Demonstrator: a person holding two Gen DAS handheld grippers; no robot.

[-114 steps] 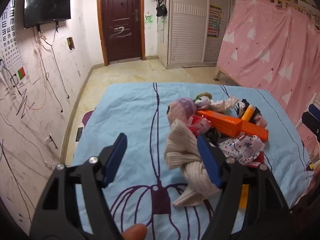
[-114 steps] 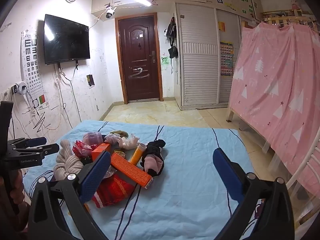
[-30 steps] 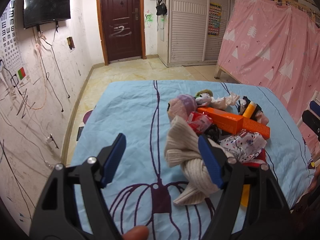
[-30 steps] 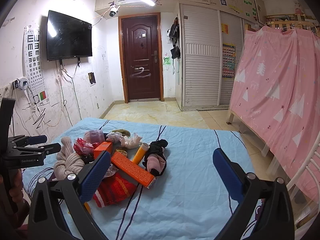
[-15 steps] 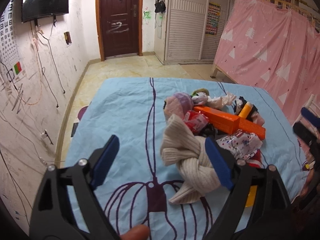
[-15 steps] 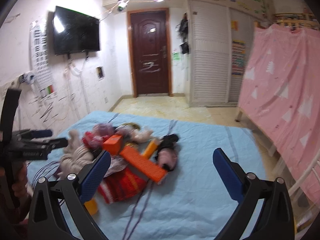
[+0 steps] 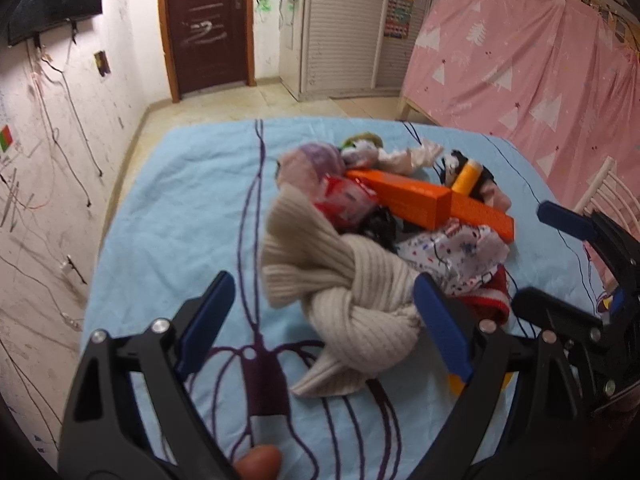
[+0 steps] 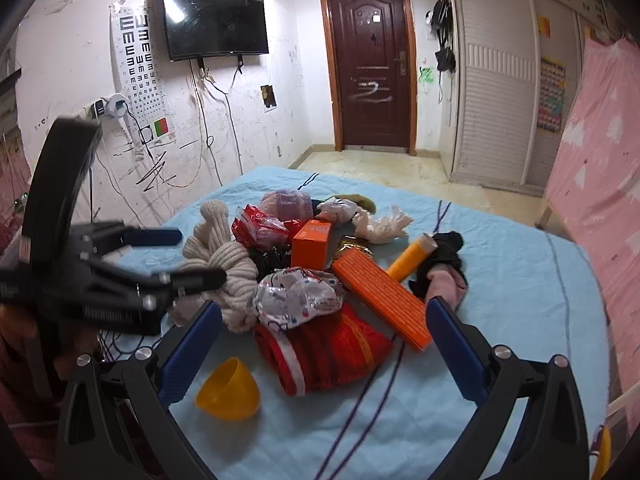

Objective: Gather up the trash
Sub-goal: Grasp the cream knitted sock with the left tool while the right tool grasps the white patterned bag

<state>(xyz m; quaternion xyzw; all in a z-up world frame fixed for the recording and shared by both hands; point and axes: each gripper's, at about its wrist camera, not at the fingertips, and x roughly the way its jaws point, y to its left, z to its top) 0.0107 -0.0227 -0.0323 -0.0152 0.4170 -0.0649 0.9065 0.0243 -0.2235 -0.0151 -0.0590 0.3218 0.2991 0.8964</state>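
A pile of trash and clothes lies on the blue bed sheet. It holds a cream knotted knit, two orange boxes, a red wrapper, a printed white wrapper, a red cloth, a yellow tube and crumpled white tissue. A yellow half shell sits at the near edge. My left gripper hangs open just above the cream knit, touching nothing. My right gripper is open wide over the red cloth and printed wrapper, its pads clear of them.
Beyond the bed are a tiled floor, a brown door and a white wardrobe. A wall TV and loose cables hang on the left wall. A pink curtain and a white chair flank the bed's right side.
Both grippers tipped downward and came closer to the pile. The right view swung left, bringing the yellow half shell into sight. The left jaws spread a little wider.
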